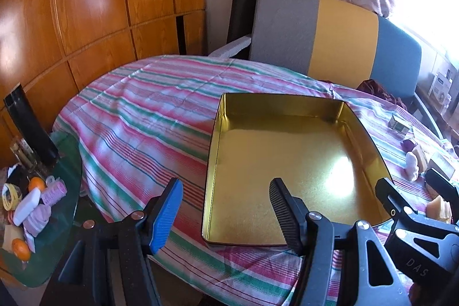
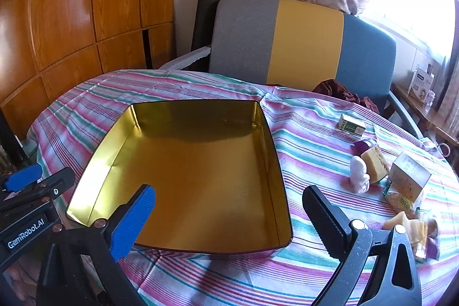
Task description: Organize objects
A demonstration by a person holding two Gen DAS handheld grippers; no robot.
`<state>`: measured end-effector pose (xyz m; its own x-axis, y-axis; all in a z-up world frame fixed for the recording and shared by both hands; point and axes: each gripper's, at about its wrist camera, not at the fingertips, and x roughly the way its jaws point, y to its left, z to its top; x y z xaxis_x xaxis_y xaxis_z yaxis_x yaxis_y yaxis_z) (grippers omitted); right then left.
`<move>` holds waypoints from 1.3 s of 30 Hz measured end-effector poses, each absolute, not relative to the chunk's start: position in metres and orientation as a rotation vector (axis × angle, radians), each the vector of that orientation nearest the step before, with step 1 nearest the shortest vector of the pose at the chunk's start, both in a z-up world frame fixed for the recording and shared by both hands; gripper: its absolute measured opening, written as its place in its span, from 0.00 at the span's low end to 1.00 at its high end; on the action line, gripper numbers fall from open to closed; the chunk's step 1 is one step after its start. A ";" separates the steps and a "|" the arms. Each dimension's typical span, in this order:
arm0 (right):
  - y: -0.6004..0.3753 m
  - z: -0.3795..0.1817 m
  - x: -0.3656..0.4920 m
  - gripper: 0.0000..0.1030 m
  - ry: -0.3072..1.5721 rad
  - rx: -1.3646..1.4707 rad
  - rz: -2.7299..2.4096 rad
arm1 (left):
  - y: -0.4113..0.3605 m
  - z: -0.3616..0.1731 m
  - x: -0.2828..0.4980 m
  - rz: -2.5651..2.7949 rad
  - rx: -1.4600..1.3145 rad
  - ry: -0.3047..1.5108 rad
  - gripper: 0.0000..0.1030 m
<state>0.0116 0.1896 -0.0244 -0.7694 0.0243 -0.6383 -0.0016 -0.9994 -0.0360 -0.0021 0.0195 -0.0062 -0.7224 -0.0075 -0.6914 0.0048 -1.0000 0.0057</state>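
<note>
An empty gold tin box [image 1: 287,151] [image 2: 200,162] lies open on the striped tablecloth [image 1: 149,116]. My left gripper [image 1: 226,211] hovers open over the tin's near left corner with nothing between its fingers. My right gripper [image 2: 229,220] is wide open above the tin's near right edge, also empty. Loose items sit to the right of the tin: a white figurine [image 2: 358,175], a yellow sponge [image 2: 374,162], a small green-and-white box [image 2: 351,125], a purple piece [image 2: 362,146], a pale carton [image 2: 410,171] and wrapped packets [image 2: 401,200].
A grey, yellow and blue chair [image 1: 338,33] stands behind the table, with a dark red cloth [image 2: 338,91] at its seat. A glass side table [image 1: 57,220] at the left holds oranges [image 1: 36,183], pink rolls and a white bar. Wooden cabinet doors [image 1: 86,5] fill the left.
</note>
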 end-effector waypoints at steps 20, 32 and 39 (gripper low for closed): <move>0.203 -0.021 0.017 1.00 -0.037 -1.042 2.935 | 0.036 -0.002 0.003 -2.960 1.137 -0.073 0.62; 0.208 -0.021 0.017 1.00 -0.017 -1.049 2.926 | 0.045 -0.004 0.001 -2.995 1.170 -0.058 0.62; 0.226 -0.020 0.019 1.00 0.010 -1.046 2.903 | 0.053 -0.013 -0.006 -3.198 1.482 0.191 0.63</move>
